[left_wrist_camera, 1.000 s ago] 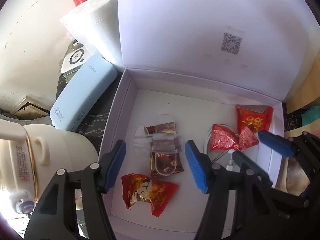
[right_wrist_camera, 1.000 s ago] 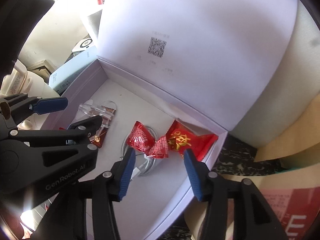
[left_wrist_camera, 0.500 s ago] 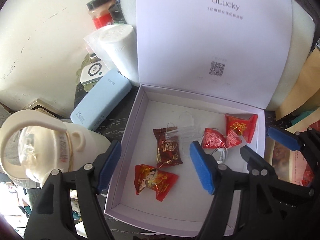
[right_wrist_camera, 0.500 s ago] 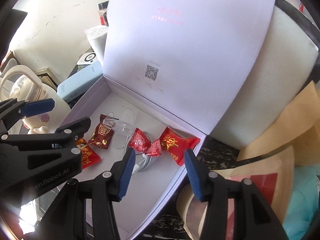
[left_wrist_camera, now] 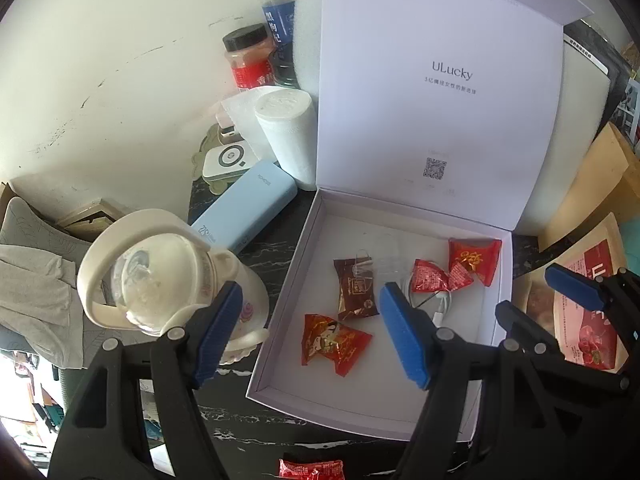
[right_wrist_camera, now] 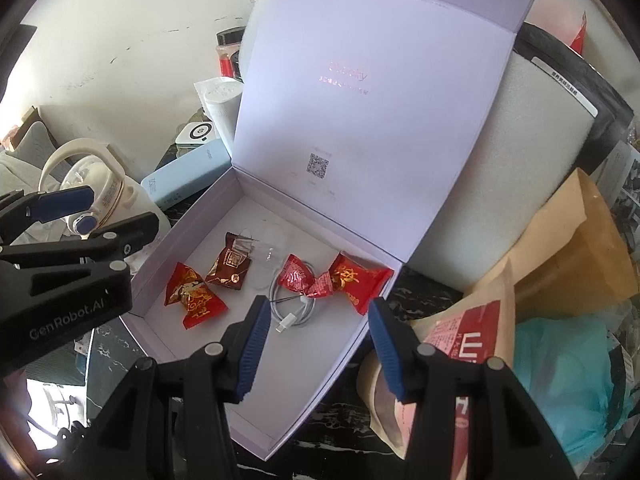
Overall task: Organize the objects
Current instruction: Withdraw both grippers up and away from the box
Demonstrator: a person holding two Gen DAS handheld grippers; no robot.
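Both grippers have pulled up and away from the white box (left_wrist_camera: 280, 312) since a second ago, so far more of the table shows around it, and the clear plastic piece (left_wrist_camera: 366, 266) that sat between the left pads then now lies loose on the box floor, overlapping the brown candy (left_wrist_camera: 354, 294). Left gripper (left_wrist_camera: 308, 330): its jaws have just been opening and stand apart with nothing between them. Right gripper (right_wrist_camera: 314, 346): jaws apart too, empty, hovering over the box's near right edge. Inside the raised lid (left_wrist_camera: 436, 80) reads "uLucky" with a line of small characters under it and a QR code lower down. The left gripper's body, seen from the right wrist, carries "GenRobot.AI". The brown candy's long axis runs front to back, toward the lid. A red-and-gold candy (left_wrist_camera: 334, 342) lies nearest the front-left, slanted; two more red candies (left_wrist_camera: 456, 270) sit by the right wall, gold characters on the larger, and the smaller rests on a coiled white cable (right_wrist_camera: 290, 302) whose plug points toward the front. Left of the box lie a pale blue case (left_wrist_camera: 248, 212), a paper roll (left_wrist_camera: 286, 128) and a cream kettle (left_wrist_camera: 160, 280); another red candy (left_wrist_camera: 312, 470) lies on the dark table in front
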